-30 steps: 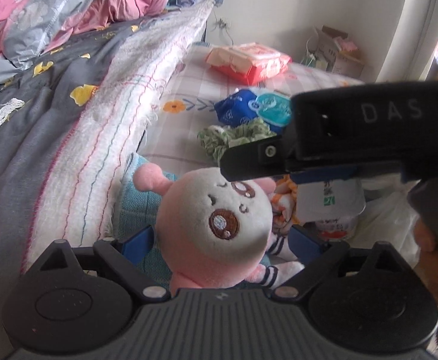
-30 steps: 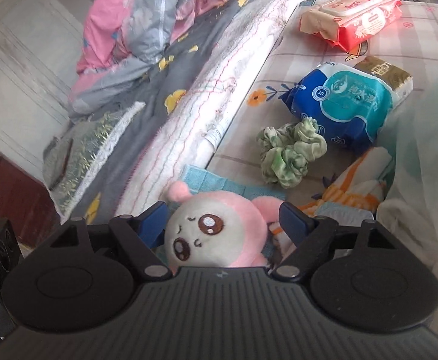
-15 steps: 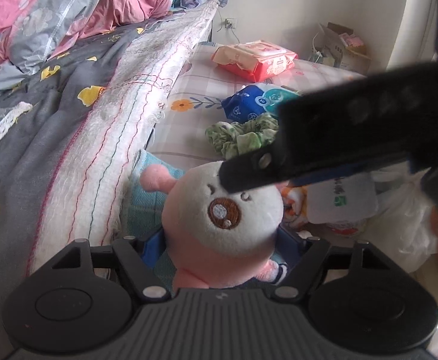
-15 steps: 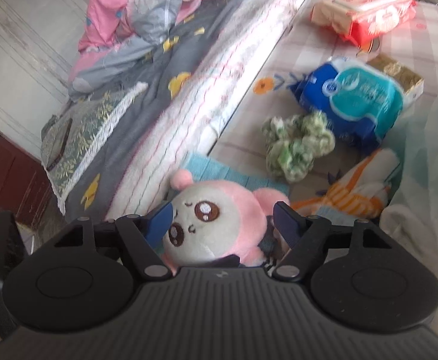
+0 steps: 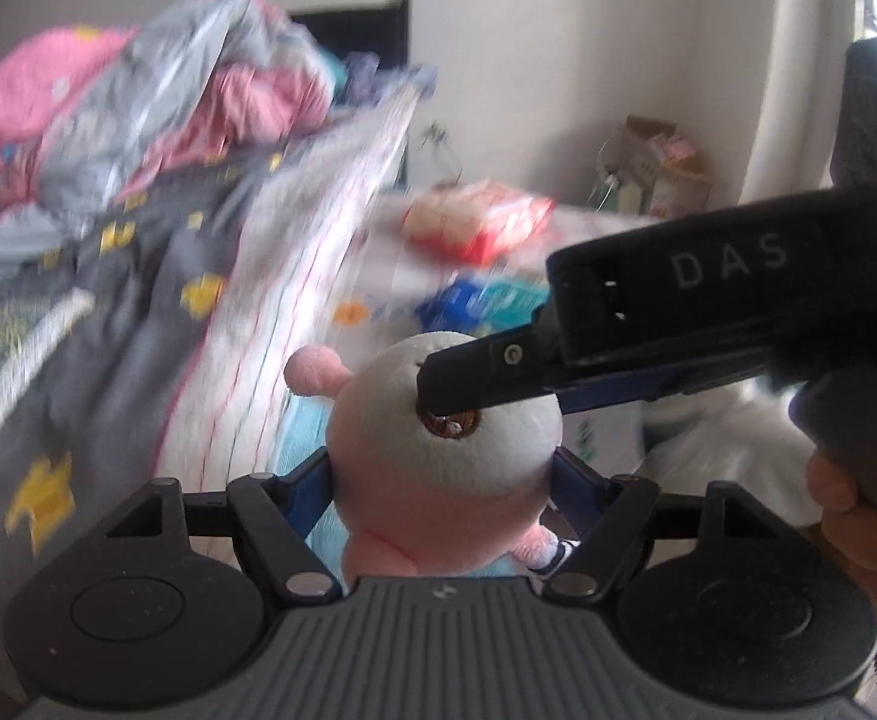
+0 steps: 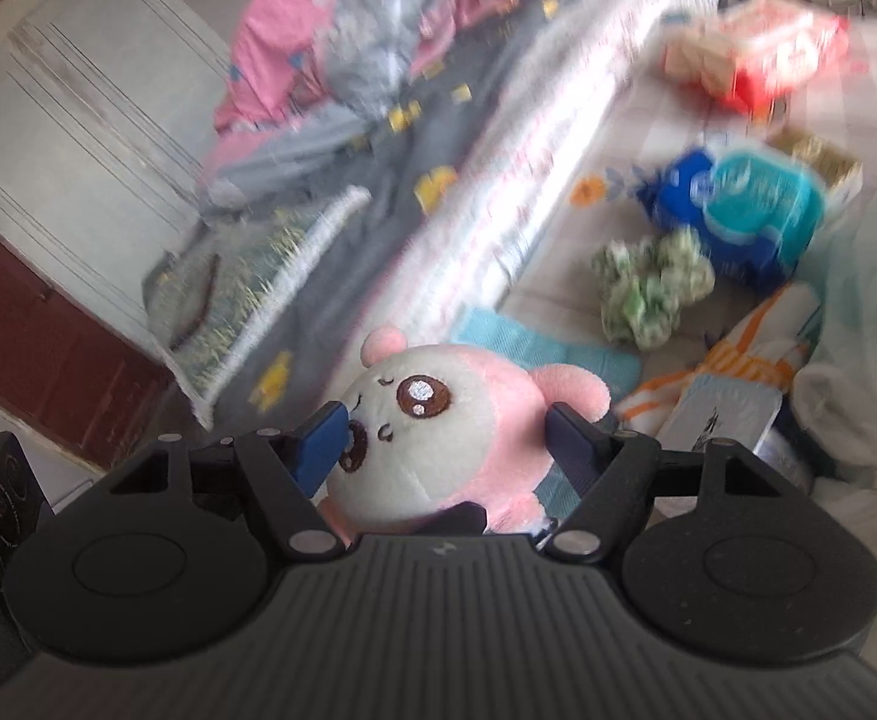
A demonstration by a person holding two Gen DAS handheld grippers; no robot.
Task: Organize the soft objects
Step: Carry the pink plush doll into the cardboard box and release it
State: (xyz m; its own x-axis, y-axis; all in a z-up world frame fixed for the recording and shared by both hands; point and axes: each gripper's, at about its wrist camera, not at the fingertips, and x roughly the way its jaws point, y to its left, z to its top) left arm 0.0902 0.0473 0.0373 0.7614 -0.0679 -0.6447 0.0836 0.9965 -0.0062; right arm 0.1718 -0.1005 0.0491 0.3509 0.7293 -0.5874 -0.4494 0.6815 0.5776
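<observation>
A pink plush toy (image 5: 444,438) with a white face and brown eyes sits between my left gripper's (image 5: 444,480) blue pads, which press on both sides of its head. In the left wrist view one black finger (image 5: 486,378) of the right gripper crosses the toy's face from the right. In the right wrist view the same plush toy (image 6: 438,420) is squeezed between my right gripper's (image 6: 447,441) pads, one on its cheek, one behind its ear. The toy hangs clear of the bedding below.
A grey quilt (image 6: 330,192) and a pink bedding pile (image 5: 78,102) lie left. On the checked sheet are a red wipes pack (image 6: 780,54), a blue tissue pack (image 6: 744,210), a green crumpled cloth (image 6: 648,288) and a teal towel (image 6: 534,348). A hand (image 5: 858,534) holds the right gripper.
Both grippers closed their pads onto the plush toy's head and rose with it; the toy now hangs off the teal towel and the background is blurred.
</observation>
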